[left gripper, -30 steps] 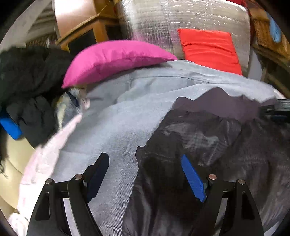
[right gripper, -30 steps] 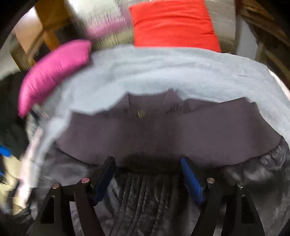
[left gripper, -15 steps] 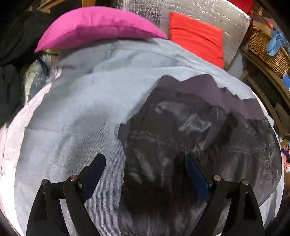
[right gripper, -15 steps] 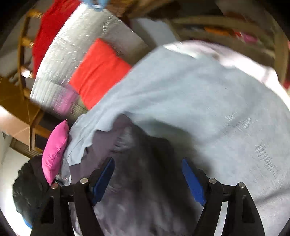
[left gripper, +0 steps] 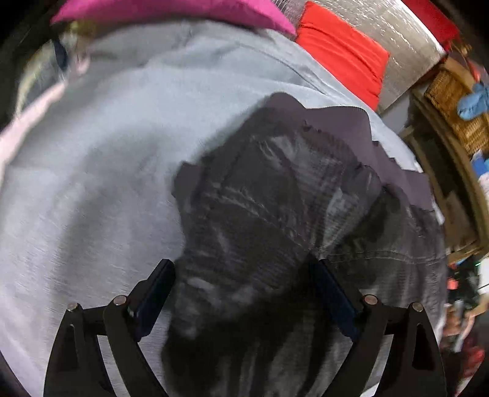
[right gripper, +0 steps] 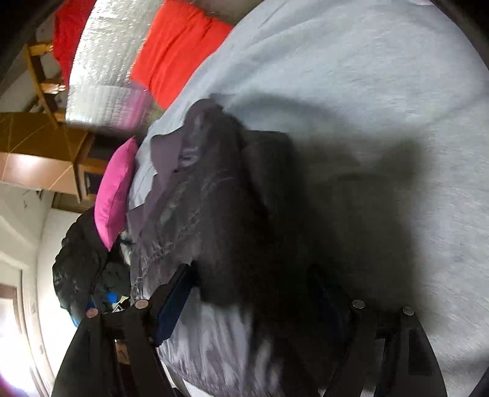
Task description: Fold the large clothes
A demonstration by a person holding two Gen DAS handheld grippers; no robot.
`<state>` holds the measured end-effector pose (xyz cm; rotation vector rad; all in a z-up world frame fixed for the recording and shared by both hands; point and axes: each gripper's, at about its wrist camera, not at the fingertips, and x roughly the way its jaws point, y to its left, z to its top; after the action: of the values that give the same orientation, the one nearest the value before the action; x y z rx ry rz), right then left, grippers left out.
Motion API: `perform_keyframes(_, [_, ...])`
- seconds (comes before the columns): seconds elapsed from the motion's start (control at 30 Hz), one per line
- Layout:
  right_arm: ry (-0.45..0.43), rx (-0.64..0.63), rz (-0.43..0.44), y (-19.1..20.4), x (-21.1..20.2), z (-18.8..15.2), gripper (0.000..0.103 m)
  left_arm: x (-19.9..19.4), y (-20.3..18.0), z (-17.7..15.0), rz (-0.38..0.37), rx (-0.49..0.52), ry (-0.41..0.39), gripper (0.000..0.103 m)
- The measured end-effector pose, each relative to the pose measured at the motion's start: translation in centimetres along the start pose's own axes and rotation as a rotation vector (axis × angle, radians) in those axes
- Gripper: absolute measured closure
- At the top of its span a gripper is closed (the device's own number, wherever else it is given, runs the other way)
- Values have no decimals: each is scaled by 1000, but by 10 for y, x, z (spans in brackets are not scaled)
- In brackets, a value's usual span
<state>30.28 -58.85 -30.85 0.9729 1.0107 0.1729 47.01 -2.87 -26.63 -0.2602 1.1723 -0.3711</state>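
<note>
A dark quilted jacket (left gripper: 275,198) with a purple-grey lining lies spread on a light grey blanket (left gripper: 107,152). My left gripper (left gripper: 241,264) points down at it, close above a raised fold. Its jaws are opening, the fold lies between the fingers, and the pads do not press on it. In the right wrist view the picture is rolled sideways. There the jacket (right gripper: 220,213) runs up the middle over the blanket (right gripper: 366,76). My right gripper (right gripper: 249,270) stands open over the jacket's near edge, with shadowed fabric between its fingers.
A pink pillow (left gripper: 168,9) and a red cushion (left gripper: 342,52) lie at the far end against a silver padded backrest (left gripper: 394,33). A wicker basket (left gripper: 452,103) stands at the right. A heap of black clothing (right gripper: 79,262) lies beyond the pink pillow (right gripper: 114,189).
The left gripper tipped down, sank closer to the jacket, and its fingers spread wider. The right gripper swept from the jacket's collar side to its edge and rolled, turning its view sideways.
</note>
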Motion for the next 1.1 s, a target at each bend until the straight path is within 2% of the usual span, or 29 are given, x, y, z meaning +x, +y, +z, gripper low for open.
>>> perform_keyframes(0.13, [-29,-40,32,13,10,-1,13,4,-8,0,-69,13,22,10])
perform_keyframes(0.23, [-25,-96,42,36,15,-6,12,7,-17,0,-54,38,14,10])
perform_keyframes(0.3, [-29,-169,-41,46,24,-11,12,9,-16,1,-68,29,12,10])
perform_keyframes(0.37, [-52,-168,-67,46,31,-13,13,11,-14,2,-82,8,8,10])
perform_keyframes(0.4, [-64,-163,-73,49,30,-13,14,11,-14,2,-86,1,1,17])
perform_keyframes(0.5, [-92,-177,-96,58,27,-15,30,7,-6,4,-119,-30,-24,38])
perform_keyframes(0.57, [-109,-218,-132,67,26,-17,48,3,-4,4,-123,-34,-36,46])
perform_keyframes(0.67, [-141,-251,-148,80,17,-19,61,-9,-11,2,-115,-9,-74,63])
perform_keyframes(0.7, [-150,-260,-136,83,14,-20,63,-12,-14,2,-114,1,-84,68])
perform_keyframes(0.87, [-208,-305,-134,102,-4,-25,70,-36,-20,0,-147,-3,-132,76])
perform_keyframes(1.0, [-244,-337,-117,114,-19,-30,72,-52,-20,-5,-174,-1,-157,77])
perform_keyframes(1.07, [-240,-339,-123,111,-19,-30,72,-53,-16,-12,-168,-14,-152,77])
perform_keyframes(1.1, [-225,-325,-139,104,-14,-28,72,-47,-11,-13,-143,-24,-133,75])
